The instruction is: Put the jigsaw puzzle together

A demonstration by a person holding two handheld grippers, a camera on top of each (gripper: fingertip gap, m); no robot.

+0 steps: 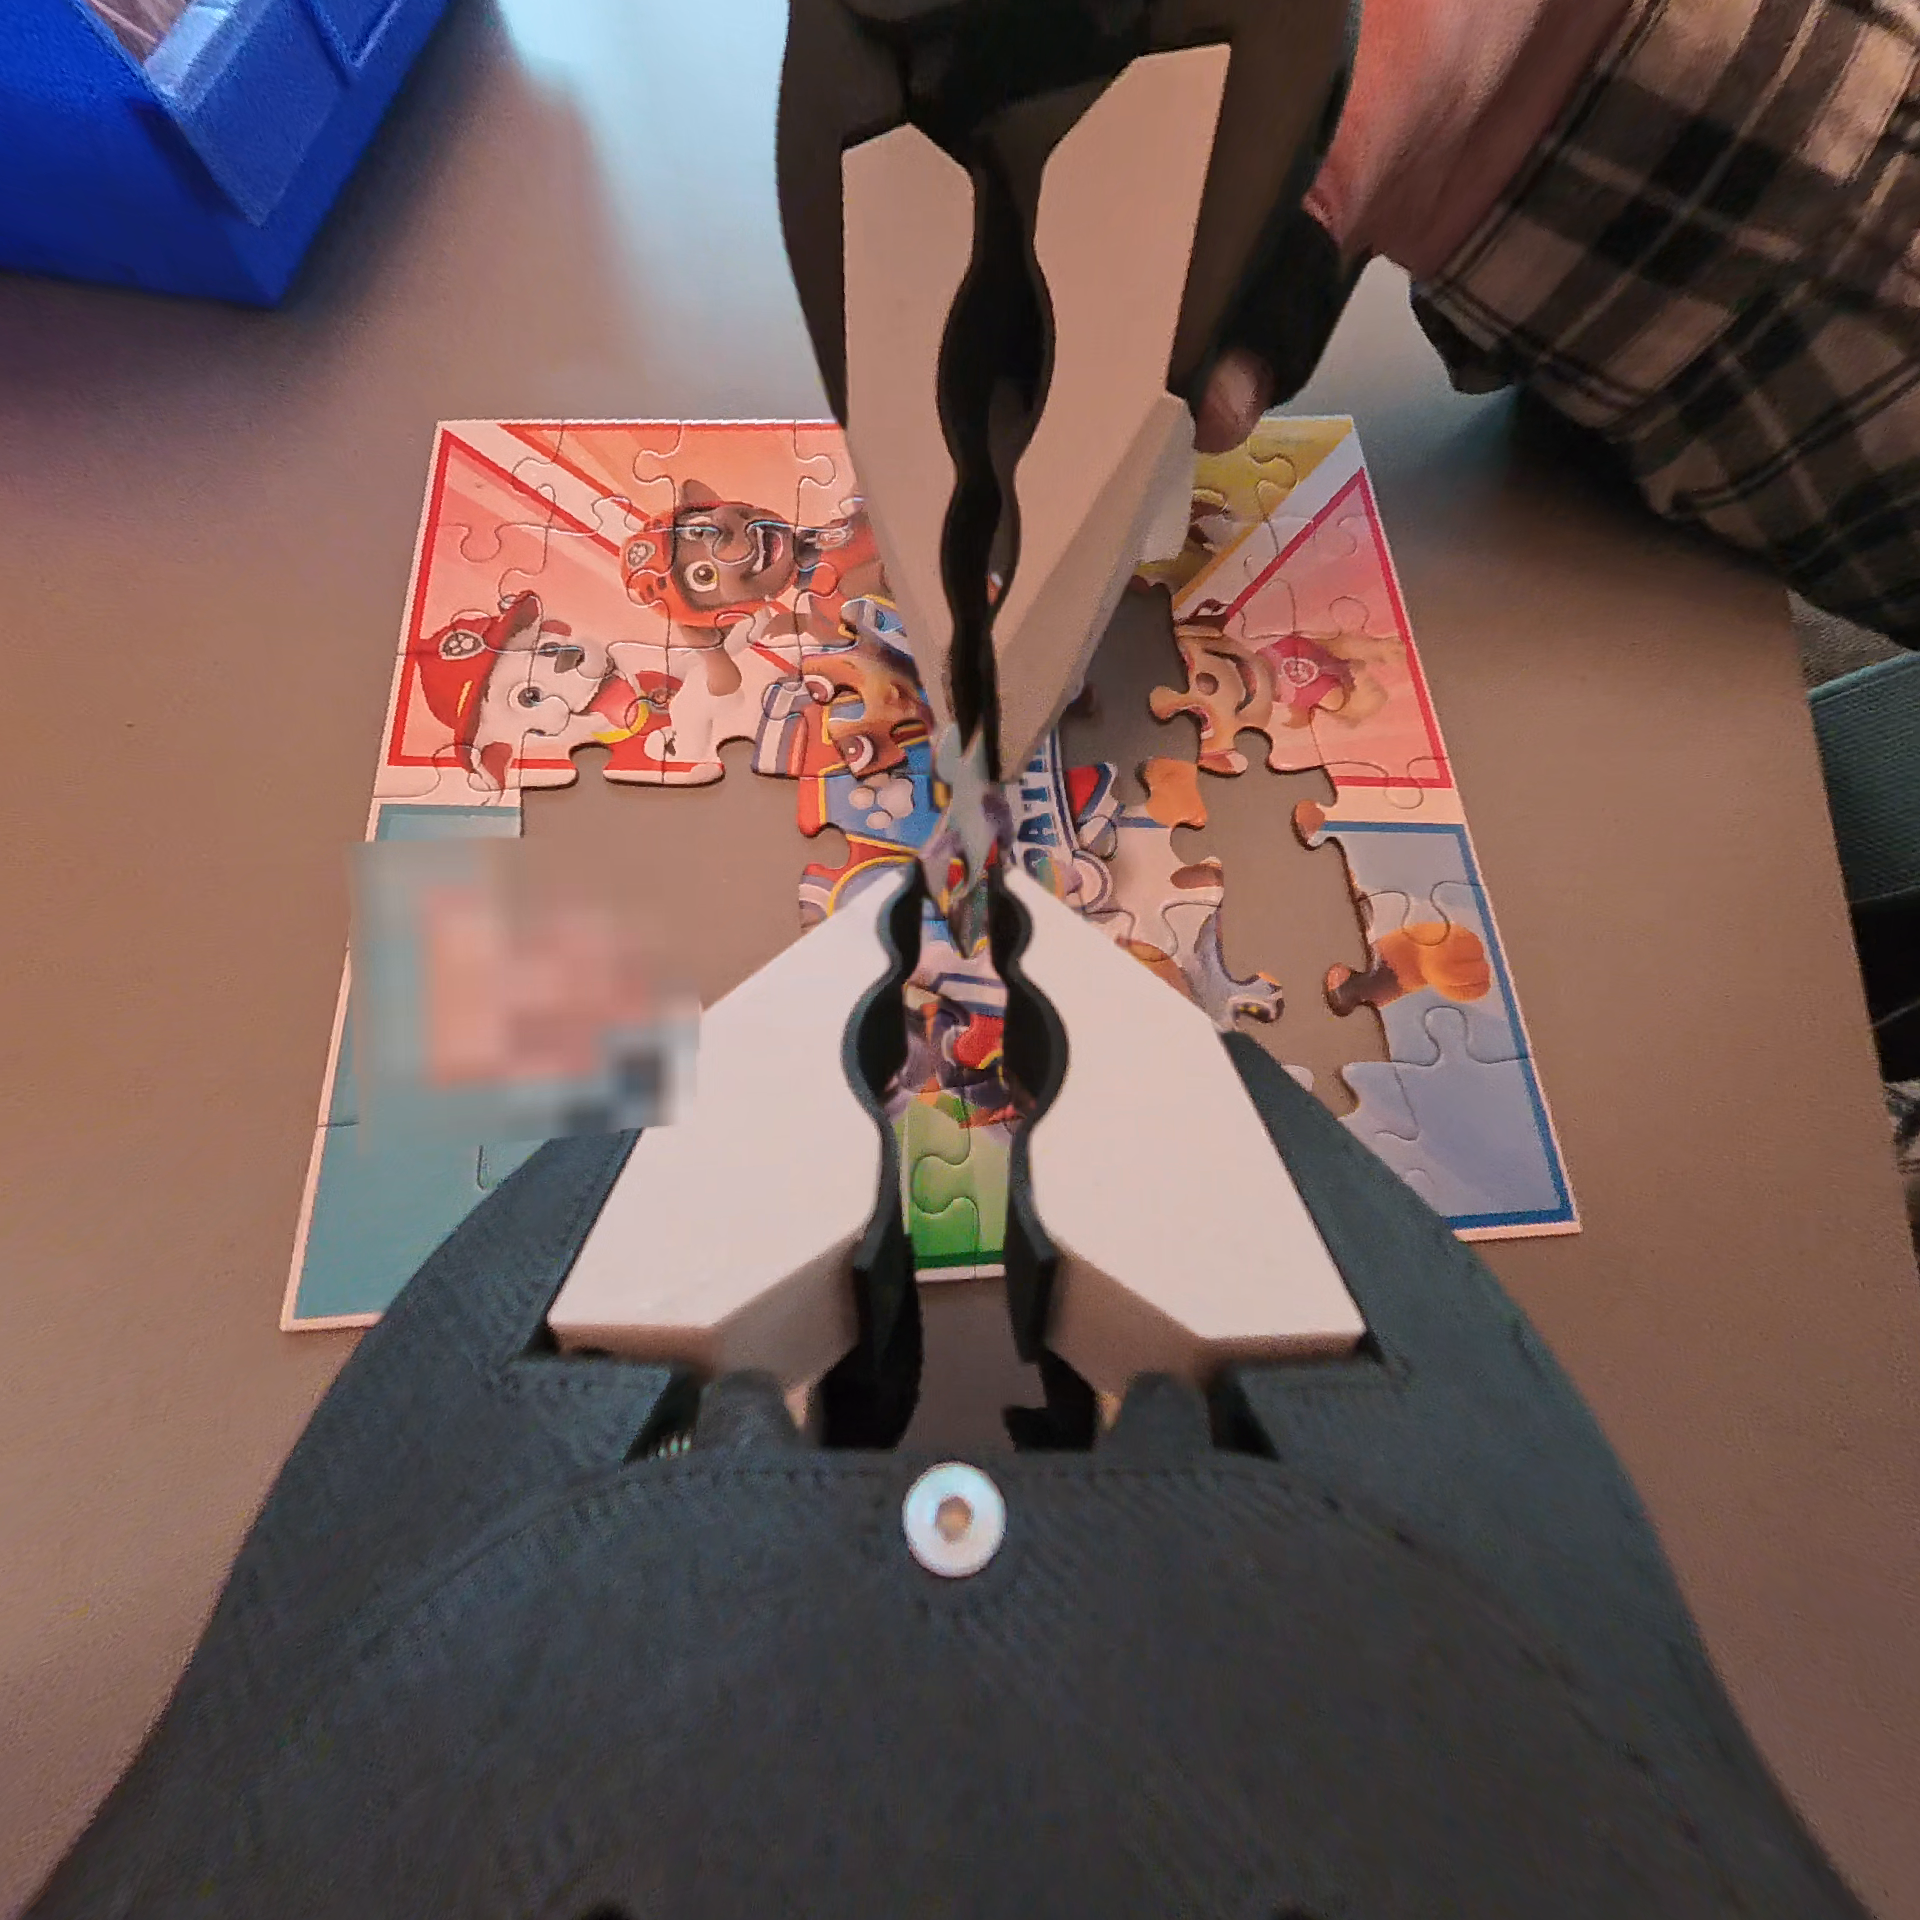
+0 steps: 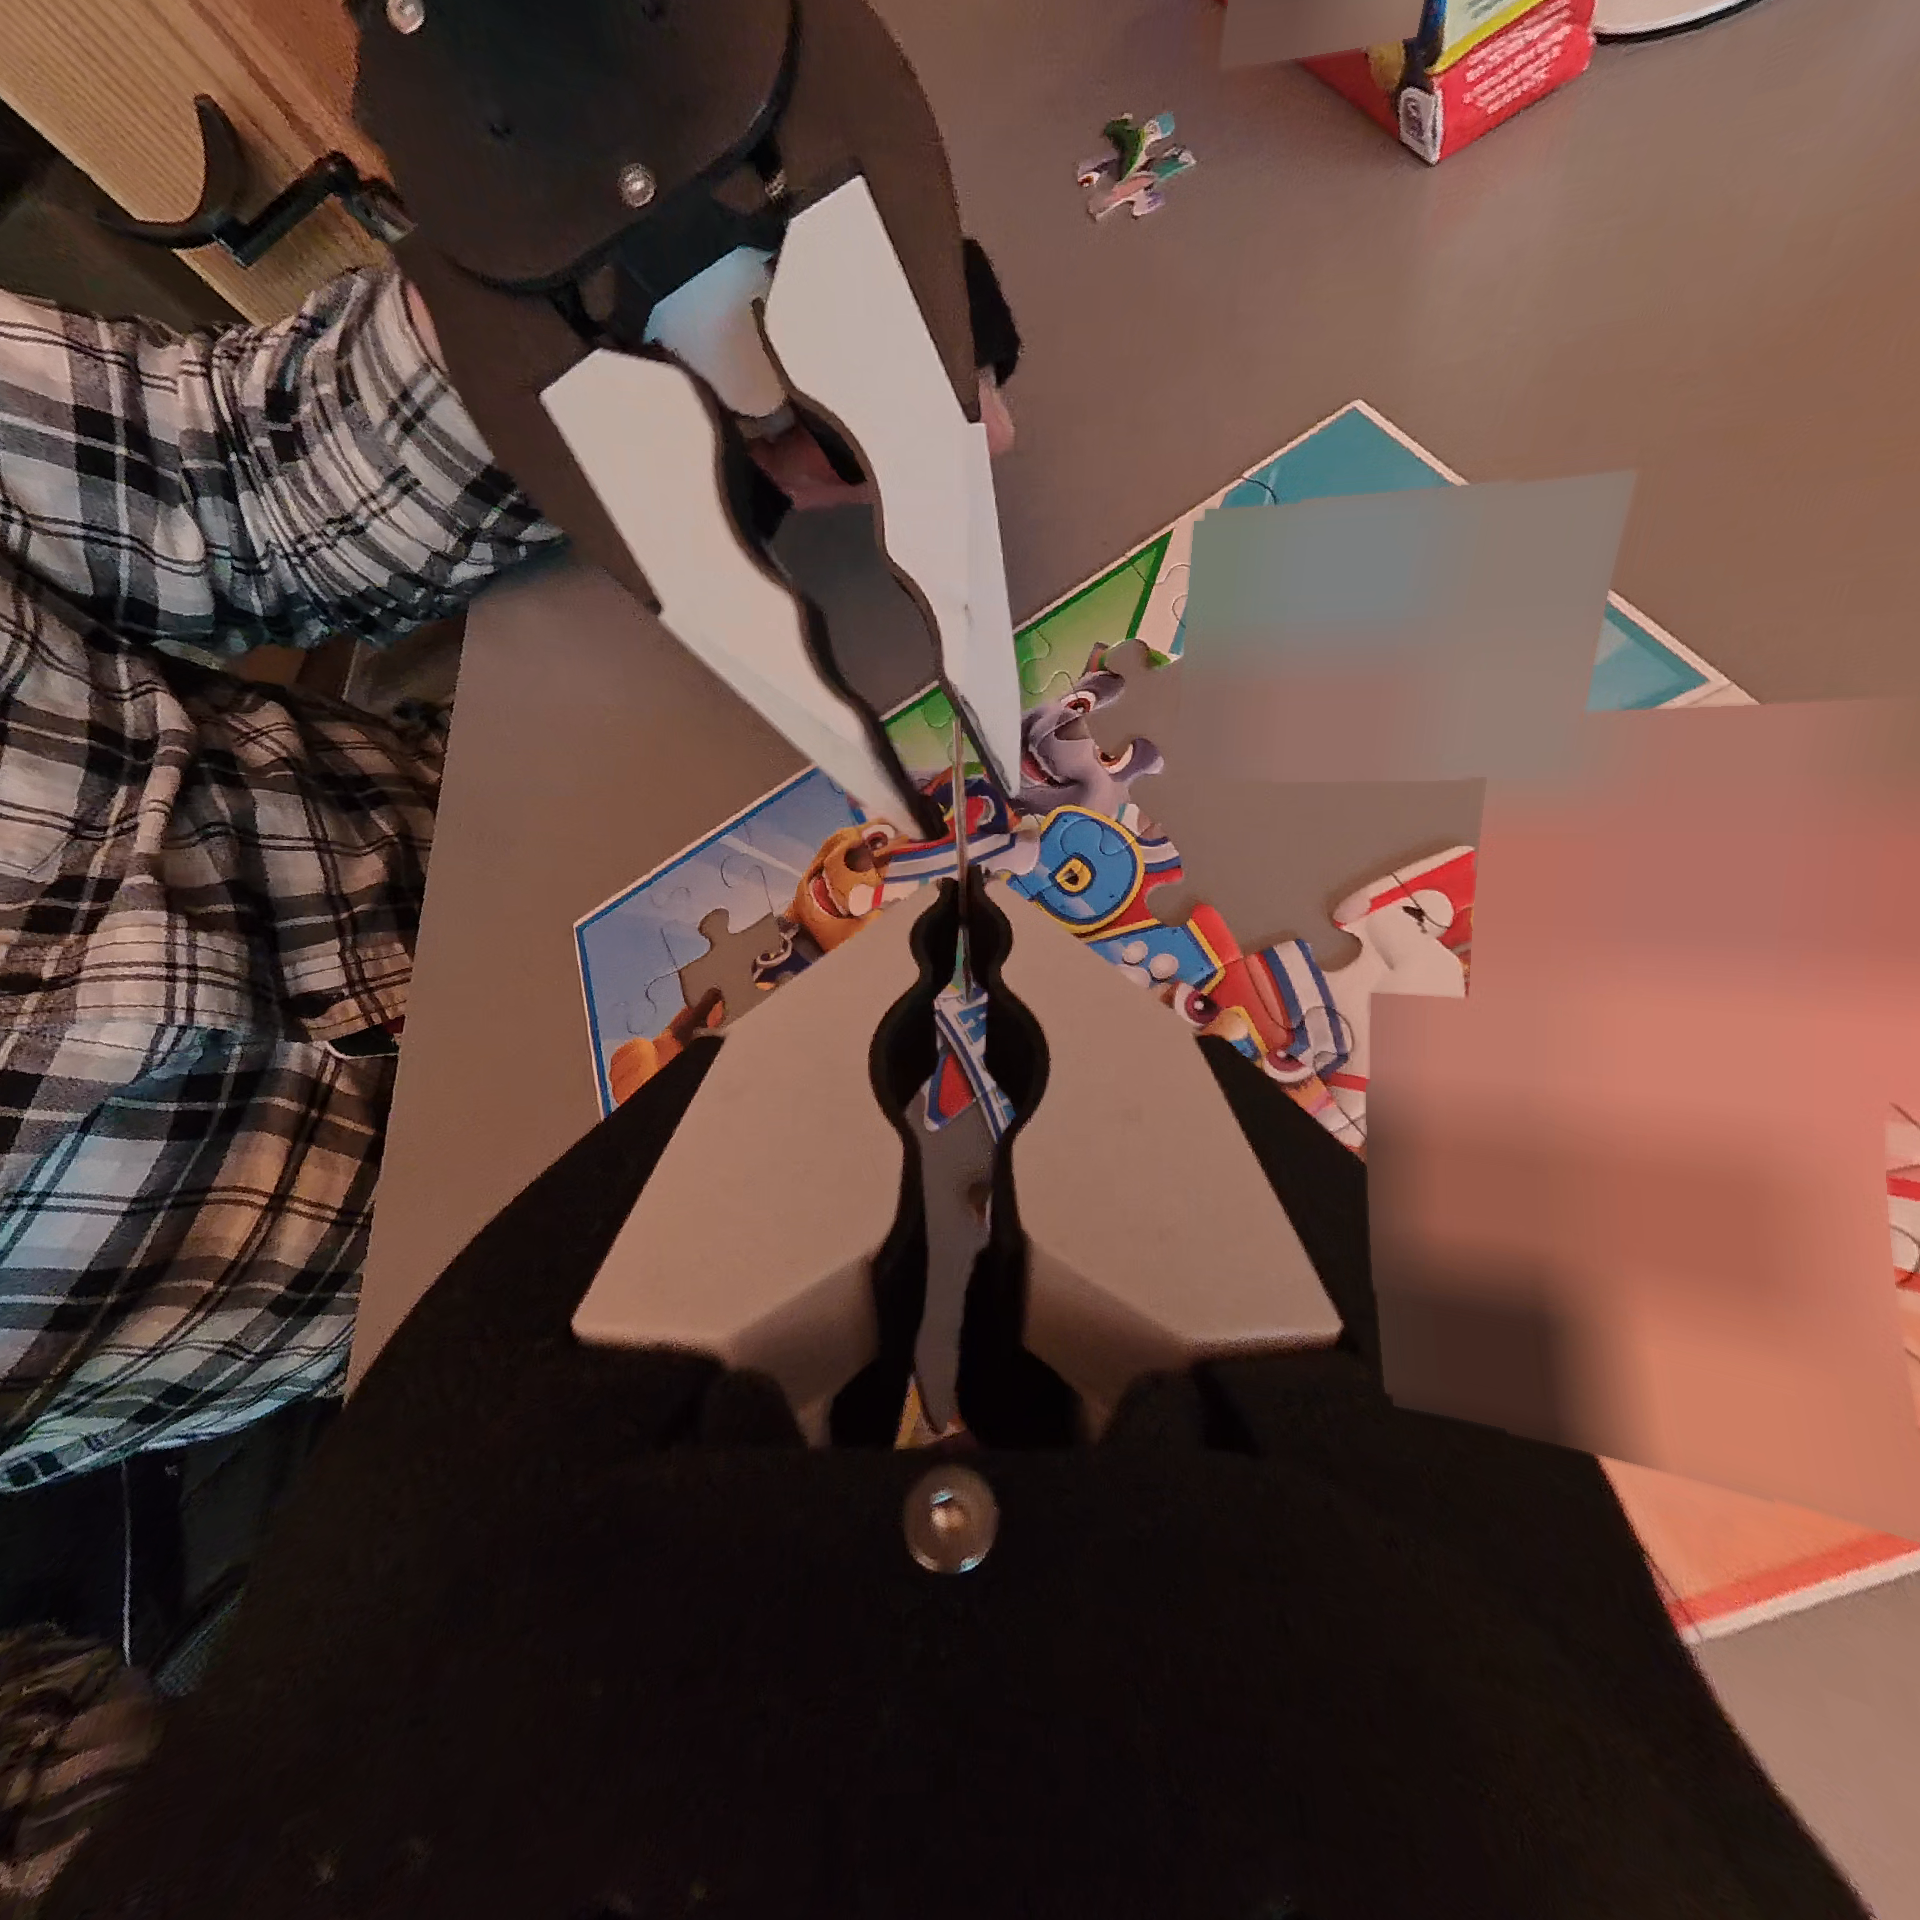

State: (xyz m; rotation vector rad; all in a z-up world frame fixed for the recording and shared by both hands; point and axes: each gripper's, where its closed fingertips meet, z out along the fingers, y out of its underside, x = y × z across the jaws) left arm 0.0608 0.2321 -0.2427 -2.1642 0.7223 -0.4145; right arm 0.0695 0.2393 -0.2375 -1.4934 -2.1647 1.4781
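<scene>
The jigsaw puzzle [image 1: 623, 623] lies flat on the brown table, partly assembled, with open gaps at the left middle [image 1: 665, 862] and right of centre [image 1: 1122, 665]. One puzzle piece [image 1: 966, 831] is held on edge above the puzzle's middle. My left gripper [image 1: 961, 883] is shut on its near end. My right gripper [image 1: 971, 743] comes from the far side and is shut on its other end. In the right wrist view the piece [image 2: 961, 940] shows as a thin edge between my right gripper [image 2: 961, 894] and the left gripper [image 2: 961, 821], over the puzzle [image 2: 727, 904].
A blue bin [image 1: 156, 156] stands at the far left. Loose pieces [image 2: 1136, 166] and a red box [image 2: 1475, 73] lie beyond the puzzle. A person's plaid sleeve [image 1: 1662, 260] is at the right. The table edge [image 2: 416, 935] runs beside the person's plaid shirt [image 2: 208, 727]. My two grippers' fingertips are within a few centimetres of each other.
</scene>
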